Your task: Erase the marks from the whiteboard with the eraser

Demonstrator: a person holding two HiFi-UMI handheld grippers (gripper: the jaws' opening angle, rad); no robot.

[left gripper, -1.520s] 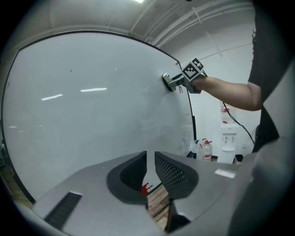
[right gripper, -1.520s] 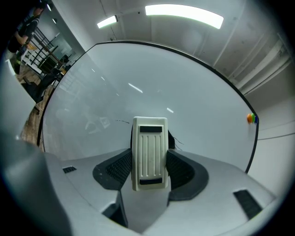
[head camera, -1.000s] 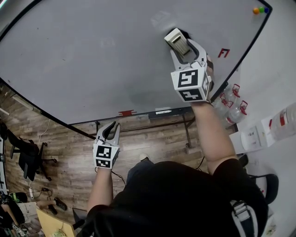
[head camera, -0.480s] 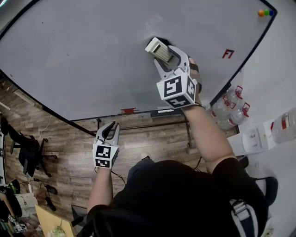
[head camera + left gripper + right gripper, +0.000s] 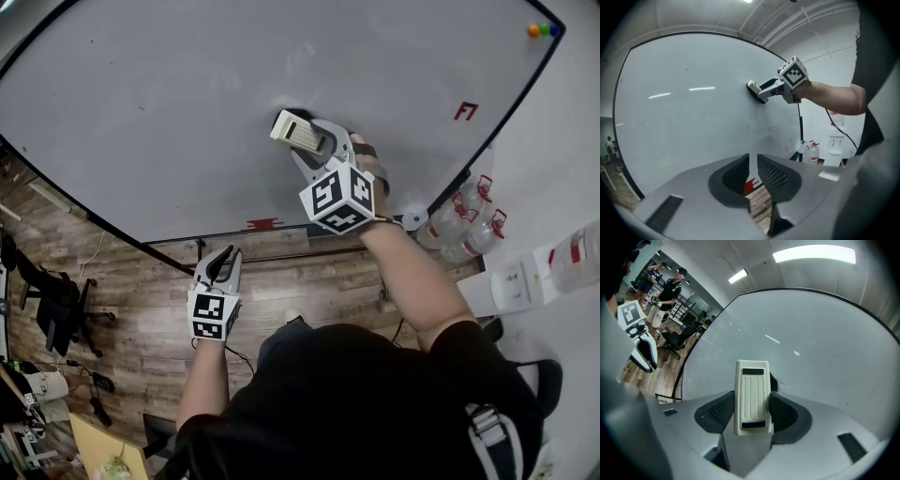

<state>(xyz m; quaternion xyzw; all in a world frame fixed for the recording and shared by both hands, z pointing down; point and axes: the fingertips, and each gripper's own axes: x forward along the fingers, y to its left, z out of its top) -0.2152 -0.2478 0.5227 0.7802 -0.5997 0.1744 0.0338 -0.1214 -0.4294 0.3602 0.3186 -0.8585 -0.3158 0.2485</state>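
Right gripper [image 5: 302,139]: jaws are clamping the cream eraser [image 5: 298,132], pressing it against the whiteboard [image 5: 159,103] near its lower edge.
Left gripper [image 5: 223,262]: is hanging below the board's lower edge, jaws together, holding nothing.

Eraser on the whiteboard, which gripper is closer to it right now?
Right. The right gripper is clamped on the eraser against the whiteboard; the left gripper hangs below the board's lower edge, apart from it.
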